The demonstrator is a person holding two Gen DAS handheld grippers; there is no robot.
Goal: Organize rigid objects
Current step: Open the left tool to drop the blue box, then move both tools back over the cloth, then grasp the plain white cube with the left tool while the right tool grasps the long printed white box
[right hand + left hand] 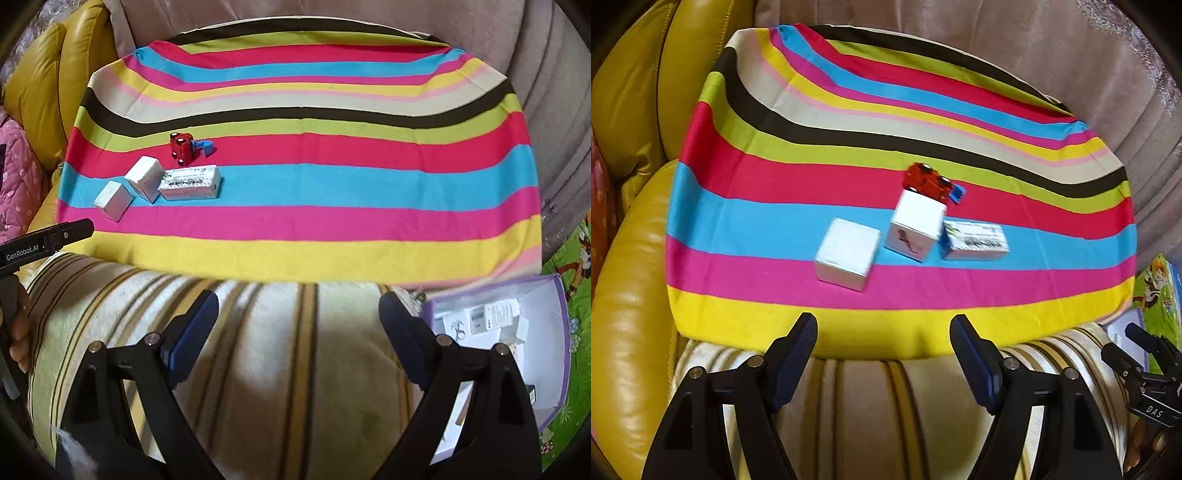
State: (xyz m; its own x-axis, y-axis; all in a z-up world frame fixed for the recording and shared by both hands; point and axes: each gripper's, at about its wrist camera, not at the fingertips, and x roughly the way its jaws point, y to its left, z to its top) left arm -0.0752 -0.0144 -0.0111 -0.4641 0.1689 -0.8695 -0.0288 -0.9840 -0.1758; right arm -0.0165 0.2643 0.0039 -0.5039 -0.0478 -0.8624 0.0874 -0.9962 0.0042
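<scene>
While angled downward, both tongs gape empty

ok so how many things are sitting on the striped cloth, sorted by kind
White cardboard boxes: 3, a plain cube-shaped box, a taller box with a small picture, and a long printed box
Red plastic toy cars: 1
Small blue plastic pieces: 1
Total: 5

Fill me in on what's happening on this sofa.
A person holds a tool in each hand above a striped sofa seat; the left tool and the right tool are both open and empty. On the rainbow-striped cloth lie a plain white cube box, a taller white box, a long printed white box and a red toy car. None is touched. A purple-edged box sits at right.
</scene>
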